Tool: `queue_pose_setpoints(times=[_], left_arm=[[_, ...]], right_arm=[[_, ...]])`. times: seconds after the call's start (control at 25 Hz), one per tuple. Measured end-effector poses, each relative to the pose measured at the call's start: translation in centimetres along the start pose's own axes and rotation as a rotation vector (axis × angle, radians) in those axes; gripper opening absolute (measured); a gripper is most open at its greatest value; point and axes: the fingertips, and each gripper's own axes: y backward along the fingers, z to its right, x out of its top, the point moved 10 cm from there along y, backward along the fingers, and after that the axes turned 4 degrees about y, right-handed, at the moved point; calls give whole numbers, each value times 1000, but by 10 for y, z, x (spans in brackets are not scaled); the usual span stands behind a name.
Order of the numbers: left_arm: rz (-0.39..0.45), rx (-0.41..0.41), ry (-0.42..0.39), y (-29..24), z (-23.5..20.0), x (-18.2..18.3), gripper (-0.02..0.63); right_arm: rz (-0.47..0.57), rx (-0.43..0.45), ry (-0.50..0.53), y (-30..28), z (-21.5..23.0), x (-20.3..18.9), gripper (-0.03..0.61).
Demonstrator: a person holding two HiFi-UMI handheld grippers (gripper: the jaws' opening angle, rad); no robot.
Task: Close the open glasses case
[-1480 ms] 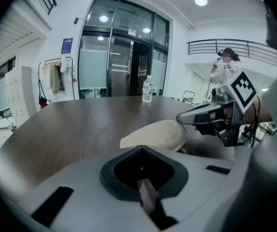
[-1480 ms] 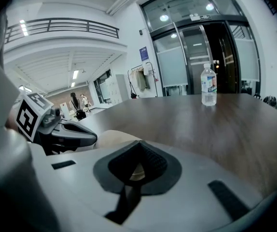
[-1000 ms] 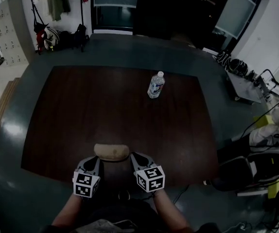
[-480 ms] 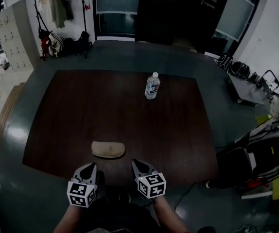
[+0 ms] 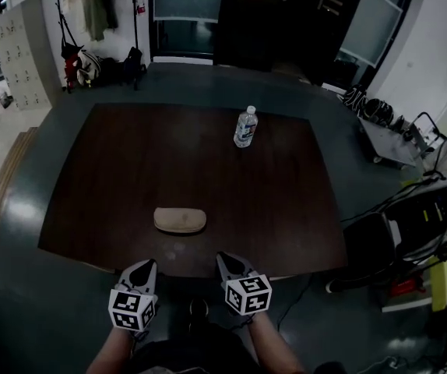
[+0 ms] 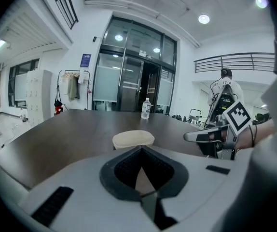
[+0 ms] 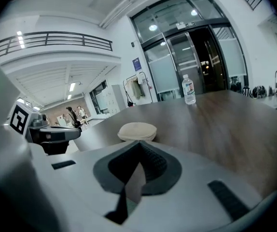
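Glasses case (image 5: 180, 220), closed, lies by the table's (image 5: 114, 170) near edge. Left gripper (image 5: 146, 265) and right gripper (image 5: 227, 259) hover just off that edge, jaws pressed together, empty. Water bottle (image 5: 244, 127) stands near the far edge.

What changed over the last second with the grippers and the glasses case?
Both grippers drew back toward the person. A second ago the left gripper and right gripper closely flanked the glasses case; now they sit off it by the near edge of the table, jaws shut, empty. The case lies closed in much the same spot, and the water bottle stands as before.
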Motion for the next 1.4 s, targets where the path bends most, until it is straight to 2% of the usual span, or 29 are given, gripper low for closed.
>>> queue_pose_setpoints(times=[0.16, 0.48, 0.8, 1.12, 1.4], left_arm=[[35, -2, 44, 42, -6, -13, 7], [116, -40, 26, 147, 0, -40, 8], [109, -93, 7, 219, 13, -72, 7], [120, -147, 11, 264, 29, -91, 8], [157, -194, -22, 273, 46, -78, 7]], right_arm=[[14, -5, 10, 20, -43, -13, -11], [72, -27, 26, 88, -133, -46, -11], [183, -71, 74, 168, -199, -64, -11], [247, -129, 117, 233, -238, -82, -11], [344, -244, 150, 281, -235, -69, -11]])
